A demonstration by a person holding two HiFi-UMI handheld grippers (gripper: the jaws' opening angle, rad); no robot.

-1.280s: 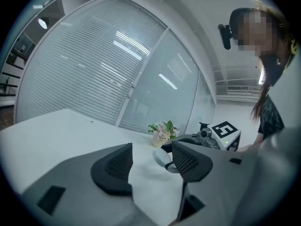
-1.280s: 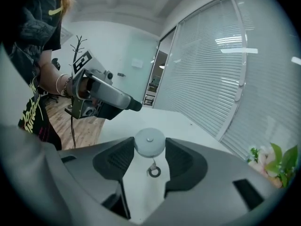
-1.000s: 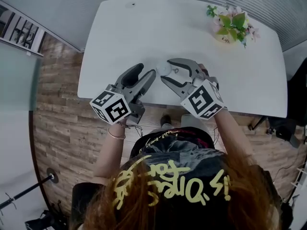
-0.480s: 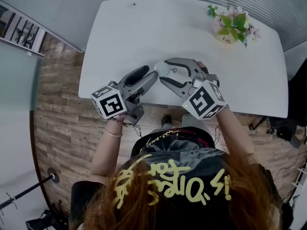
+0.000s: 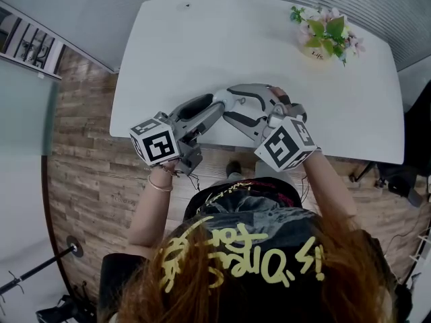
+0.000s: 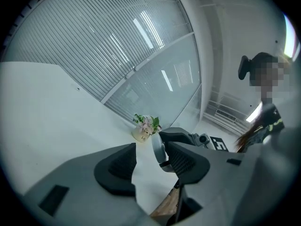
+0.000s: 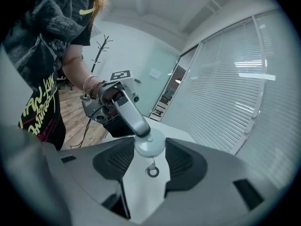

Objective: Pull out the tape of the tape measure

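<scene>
A small round white tape measure point(image 7: 149, 145) sits between the pads of my right gripper point(image 7: 149, 142), which is shut on it; a little metal ring point(image 7: 152, 172) hangs from its case. In the head view both grippers meet over the table's near edge, right gripper point(image 5: 229, 103) facing left gripper point(image 5: 219, 102), and the tape measure is mostly hidden between them. One left finger point(image 7: 134, 119) touches the case's rim. In the left gripper view the case point(image 6: 157, 149) shows edge-on beside one pad point(image 6: 181, 161). The left gripper point(image 6: 148, 149) has just been closing, with a gap still between its pads.
The white table point(image 5: 202, 39) carries only a small pot of flowers point(image 5: 324, 36) at its far right corner, also seen as the flower pot point(image 6: 146, 126). Wooden floor lies below the table's near edge. A coat stand point(image 7: 100, 51) stands far behind the person.
The left gripper has slid right and up until its tip meets the tape measure, and its jaws have narrowed. The right gripper has rolled slightly while keeping its hold.
</scene>
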